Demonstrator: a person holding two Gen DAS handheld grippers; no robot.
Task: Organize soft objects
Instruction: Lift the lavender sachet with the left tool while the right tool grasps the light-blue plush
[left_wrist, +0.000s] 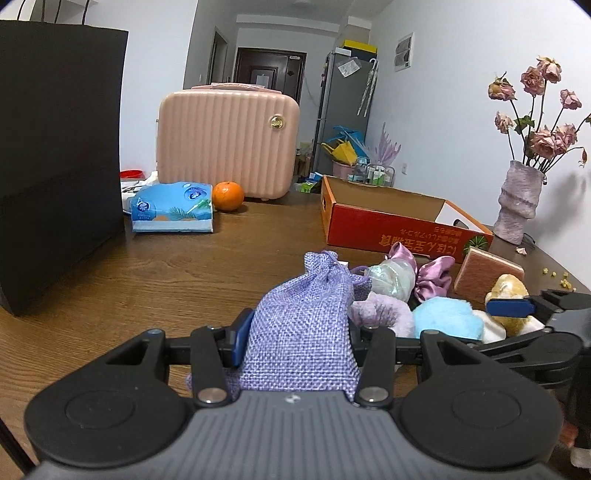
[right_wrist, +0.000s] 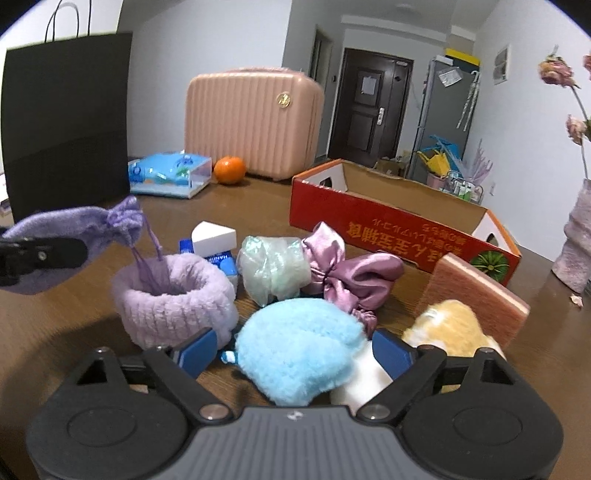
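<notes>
My left gripper is shut on a purple woven drawstring pouch and holds it above the table; the pouch also shows in the right wrist view. My right gripper is open with its jaws on either side of a fluffy light-blue puff, not closed on it. Around it lie a lilac fuzzy band, a clear plastic-wrapped bundle, a mauve satin scrunchie bow, a yellow-and-white plush and a pink sponge. An open red cardboard box stands behind the pile.
A tall black paper bag stands at the left. A blue tissue pack, an orange and a pink ribbed case are at the back. A vase of dried roses stands at the right. A white block lies by the band.
</notes>
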